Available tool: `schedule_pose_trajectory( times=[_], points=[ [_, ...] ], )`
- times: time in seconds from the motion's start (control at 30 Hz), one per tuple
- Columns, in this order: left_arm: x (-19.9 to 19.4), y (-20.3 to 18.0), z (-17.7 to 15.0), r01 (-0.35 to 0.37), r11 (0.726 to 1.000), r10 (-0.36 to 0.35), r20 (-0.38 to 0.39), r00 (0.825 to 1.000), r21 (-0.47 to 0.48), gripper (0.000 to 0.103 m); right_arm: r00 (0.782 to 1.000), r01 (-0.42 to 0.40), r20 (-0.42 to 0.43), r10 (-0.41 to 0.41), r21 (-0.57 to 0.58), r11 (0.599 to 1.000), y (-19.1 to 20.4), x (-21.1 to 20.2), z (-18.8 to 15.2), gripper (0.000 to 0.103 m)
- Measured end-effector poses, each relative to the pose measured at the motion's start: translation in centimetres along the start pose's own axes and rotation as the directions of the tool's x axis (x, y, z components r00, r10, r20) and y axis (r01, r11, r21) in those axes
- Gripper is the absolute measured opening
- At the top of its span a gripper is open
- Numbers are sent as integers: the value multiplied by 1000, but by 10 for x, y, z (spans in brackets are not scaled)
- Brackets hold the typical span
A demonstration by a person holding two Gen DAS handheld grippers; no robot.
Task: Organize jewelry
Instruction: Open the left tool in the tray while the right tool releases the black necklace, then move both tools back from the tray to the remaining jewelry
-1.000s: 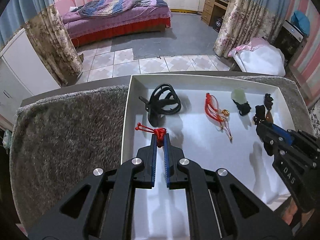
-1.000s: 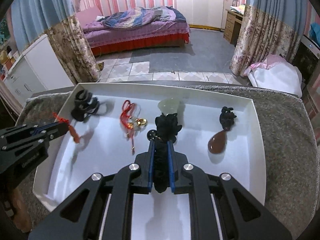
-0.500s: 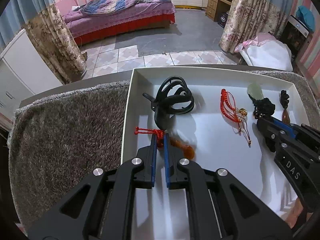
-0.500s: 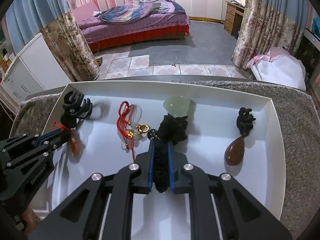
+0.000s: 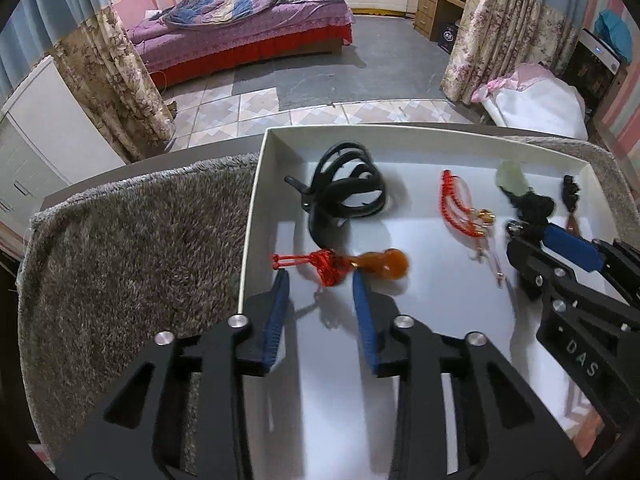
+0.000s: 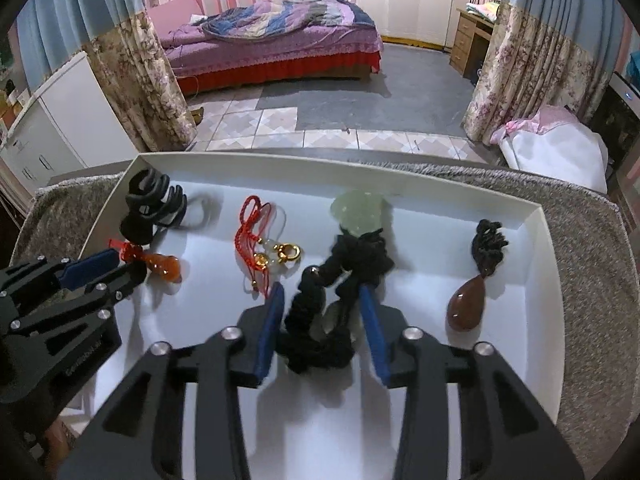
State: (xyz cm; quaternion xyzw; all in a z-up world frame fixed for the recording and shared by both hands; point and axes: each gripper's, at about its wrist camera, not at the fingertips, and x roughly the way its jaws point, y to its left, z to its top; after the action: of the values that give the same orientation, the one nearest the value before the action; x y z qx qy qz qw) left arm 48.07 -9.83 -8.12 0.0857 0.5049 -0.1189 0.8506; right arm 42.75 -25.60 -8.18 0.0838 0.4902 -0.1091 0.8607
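Carpeting table: grey rug [image 5: 132, 248] (bedroom)

Pink-striped walls, a purple bed [image 6: 276, 40] on grey floor, floral curtains [image 6: 136, 92] either side, wooden drawers [image 6: 470, 42].

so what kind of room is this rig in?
Most likely a home bedroom. A bed with a purple quilt stands at the back, floral curtains frame the opening, and a wooden desk sits in the corner. The work surface is a furry grey mat holding a white tray.
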Motion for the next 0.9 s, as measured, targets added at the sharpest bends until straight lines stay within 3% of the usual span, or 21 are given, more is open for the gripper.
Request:
schedule_pose_trajectory(
  times=[0.1,0.27,0.47,0.67,0.9],
  points=[
    [-18,-5,-2,11,1000,-11,25,1000,13,35,999,-34,19,33,29,999,-11,-17,5,48],
    [-67,-2,-1,9,1000,-10,113,994,8,67,995,-38,94,32,59,998,-30,-57,6,68],
    [-123,23,-21,-4,999,12,199,980,-41,93,986,-15,169,4,63,998,-46,-104,-15,87],
    [-163,39,-62,-86,995,97,231,968,-58,100,974,31,224,-43,55,998,-54,-143,-55,94],
    [-198,54,-117,-81,993,98,223,970,-83,100,978,13,208,-30,80,997,-54,-172,-106,95]
  ],
)
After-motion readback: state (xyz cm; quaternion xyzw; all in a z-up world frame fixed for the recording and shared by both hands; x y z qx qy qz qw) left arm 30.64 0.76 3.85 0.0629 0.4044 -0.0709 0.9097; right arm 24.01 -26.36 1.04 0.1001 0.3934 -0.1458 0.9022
